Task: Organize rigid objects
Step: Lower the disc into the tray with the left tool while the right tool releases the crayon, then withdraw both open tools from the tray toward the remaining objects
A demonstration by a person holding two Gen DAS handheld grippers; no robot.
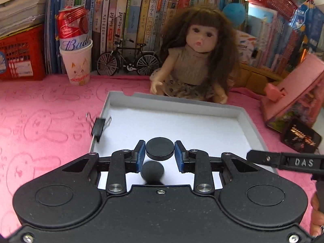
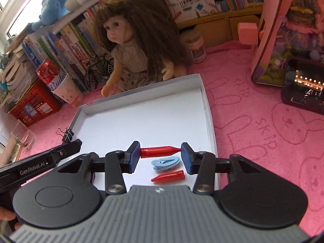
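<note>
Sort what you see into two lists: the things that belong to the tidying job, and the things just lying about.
Part of the job:
black disc in left jaws
red cap in right jaws
second red cap
blue hair clip
white tray

Lying about:
doll
model bicycle
paper cup
binder clip

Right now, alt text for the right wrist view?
The right gripper holds a red plastic pen cap end to end between its blue pads, above a shallow white cardboard tray. A light blue hair clip and a second red cap lie in the tray below.
</note>
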